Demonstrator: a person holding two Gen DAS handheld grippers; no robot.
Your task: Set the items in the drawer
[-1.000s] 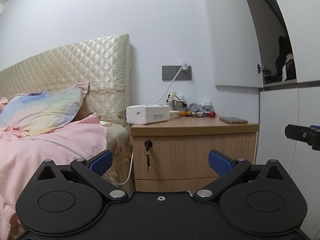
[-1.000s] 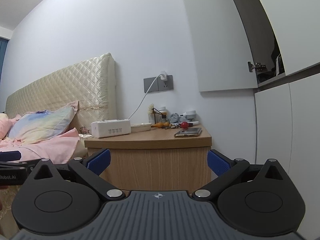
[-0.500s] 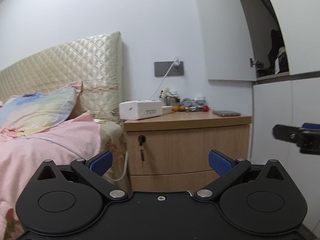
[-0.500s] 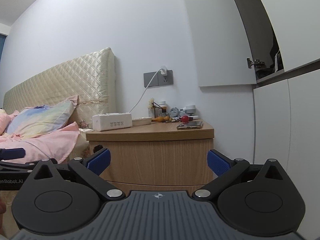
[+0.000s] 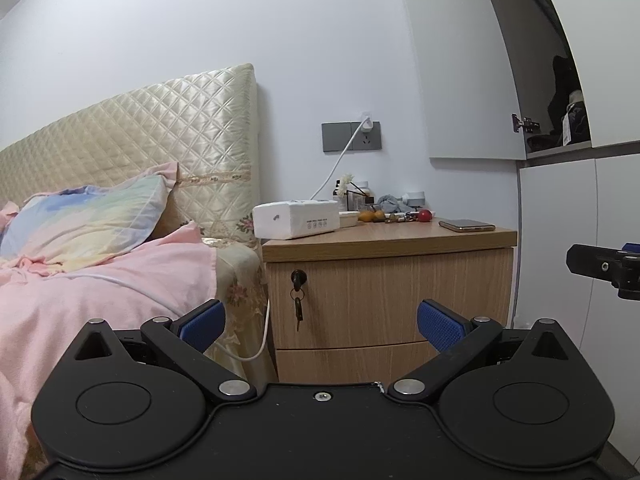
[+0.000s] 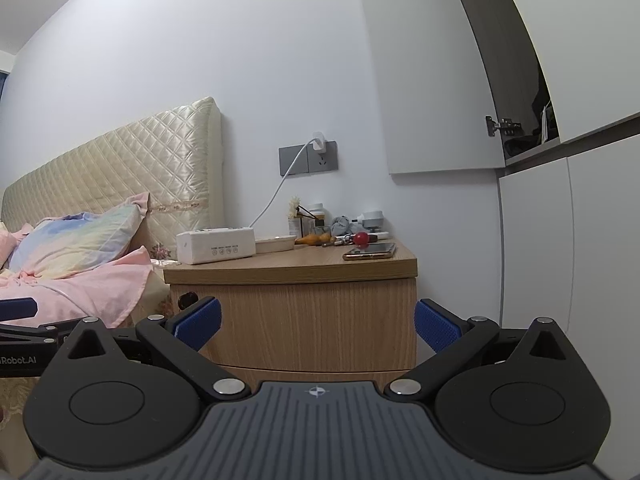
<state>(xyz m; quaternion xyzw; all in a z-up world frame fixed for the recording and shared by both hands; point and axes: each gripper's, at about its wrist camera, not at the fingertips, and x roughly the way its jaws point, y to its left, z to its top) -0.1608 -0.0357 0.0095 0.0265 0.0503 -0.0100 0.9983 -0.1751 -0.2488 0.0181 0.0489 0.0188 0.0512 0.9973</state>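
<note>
A wooden nightstand (image 5: 392, 240) (image 6: 292, 268) stands ahead with its upper drawer (image 5: 388, 296) (image 6: 312, 320) closed; a key (image 5: 298, 280) hangs in the lock. On top lie a white box (image 5: 296, 219) (image 6: 216, 246), a phone (image 5: 466, 225) (image 6: 370, 251), a red ball (image 5: 425, 215) (image 6: 362, 238), orange fruit (image 5: 370, 216), a dish and small bottles. My left gripper (image 5: 320, 322) is open and empty, some way in front of the drawer. My right gripper (image 6: 318, 322) is open and empty too, facing the drawer front.
A bed with pink bedding (image 5: 100, 292) and a pillow (image 5: 84, 224) fills the left. A white cable (image 5: 260, 340) hangs beside the nightstand from a wall socket (image 5: 352, 136). White wardrobe doors (image 5: 560, 248) stand at right. A lower drawer (image 5: 352, 362) is closed.
Both grippers have shifted slightly with respect to the nightstand, the left view panning right then back left. Both stay open and empty. Nothing on the nightstand has moved.
</note>
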